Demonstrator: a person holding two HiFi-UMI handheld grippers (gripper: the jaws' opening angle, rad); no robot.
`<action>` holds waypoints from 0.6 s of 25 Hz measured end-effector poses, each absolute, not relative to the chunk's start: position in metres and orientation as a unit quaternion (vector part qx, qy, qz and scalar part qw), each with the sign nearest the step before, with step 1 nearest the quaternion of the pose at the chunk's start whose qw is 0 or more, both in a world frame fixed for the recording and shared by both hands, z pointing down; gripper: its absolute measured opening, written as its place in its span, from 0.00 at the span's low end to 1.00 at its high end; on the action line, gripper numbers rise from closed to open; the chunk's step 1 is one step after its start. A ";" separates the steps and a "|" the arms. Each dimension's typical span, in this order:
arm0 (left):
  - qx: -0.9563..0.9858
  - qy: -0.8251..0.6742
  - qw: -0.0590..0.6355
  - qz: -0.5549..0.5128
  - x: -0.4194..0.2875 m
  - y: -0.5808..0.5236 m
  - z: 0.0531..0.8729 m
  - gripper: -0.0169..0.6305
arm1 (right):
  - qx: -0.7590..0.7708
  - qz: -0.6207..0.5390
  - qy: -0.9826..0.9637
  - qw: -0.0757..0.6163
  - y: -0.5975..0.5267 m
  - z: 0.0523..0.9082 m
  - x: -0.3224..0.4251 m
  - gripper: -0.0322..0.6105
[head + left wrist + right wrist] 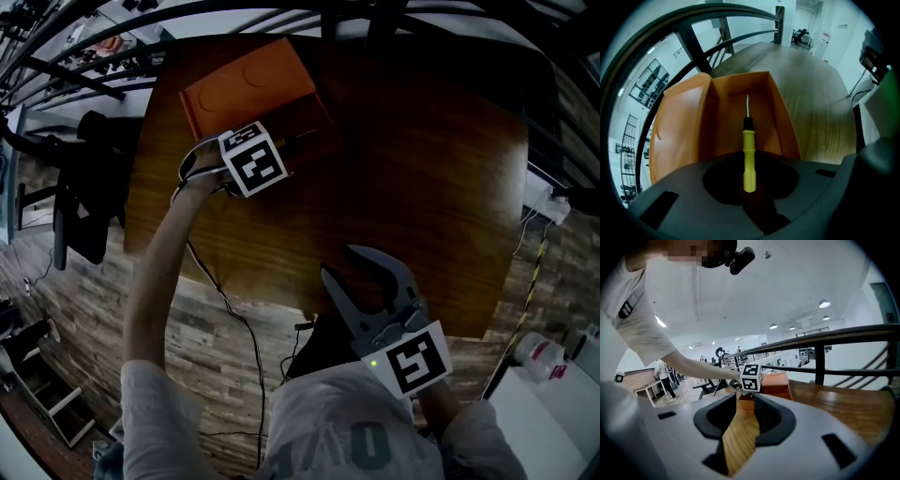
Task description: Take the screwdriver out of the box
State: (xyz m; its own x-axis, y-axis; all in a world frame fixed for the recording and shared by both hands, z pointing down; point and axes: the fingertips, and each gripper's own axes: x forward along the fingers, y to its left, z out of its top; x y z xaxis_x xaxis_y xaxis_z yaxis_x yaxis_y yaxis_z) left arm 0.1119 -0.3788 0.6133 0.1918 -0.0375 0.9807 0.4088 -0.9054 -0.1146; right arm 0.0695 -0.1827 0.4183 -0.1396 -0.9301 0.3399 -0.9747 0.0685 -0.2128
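An orange box (pixel 722 117) lies open on the wooden table (pixel 422 187), its lid (pixel 679 126) folded out to the left. A screwdriver (pixel 748 154) with a yellow handle and thin metal shaft points into the box. My left gripper (pixel 749 186) points steeply down and is shut on the end of the handle. In the head view its marker cube (pixel 253 159) hides the jaws at the box's (pixel 248 89) near edge. My right gripper (pixel 339 262) stands open over the table's near side, nothing between its fingers, facing the box (pixel 777 383).
A dark metal railing (pixel 717 18) runs behind the table's far edge. Cables (pixel 234 319) hang down off the near edge by the person's arm. A white bottle (pixel 539 356) stands on a surface to the lower right.
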 end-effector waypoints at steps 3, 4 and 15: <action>-0.774 -0.102 0.176 -0.600 0.116 -0.376 0.595 0.15 | 0.650 0.202 -0.732 0.030 -0.182 0.404 0.069 0.25; -0.781 -0.095 0.175 -0.592 0.118 -0.376 0.588 0.15 | 0.651 0.199 -0.732 0.021 -0.183 0.399 0.071 0.25; -0.890 0.080 0.112 -0.435 0.121 -0.381 0.452 0.15 | 0.666 0.079 -0.741 0.018 -0.201 0.317 0.074 0.25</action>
State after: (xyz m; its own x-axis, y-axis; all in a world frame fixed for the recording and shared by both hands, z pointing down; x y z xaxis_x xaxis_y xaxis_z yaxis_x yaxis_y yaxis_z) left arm 0.1208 -0.3806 0.4516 0.6095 -0.2395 0.7557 -0.0453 -0.9622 -0.2684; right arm 0.0740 -0.2014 0.3175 -0.1115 -0.9849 0.1323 -0.9906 0.0995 -0.0939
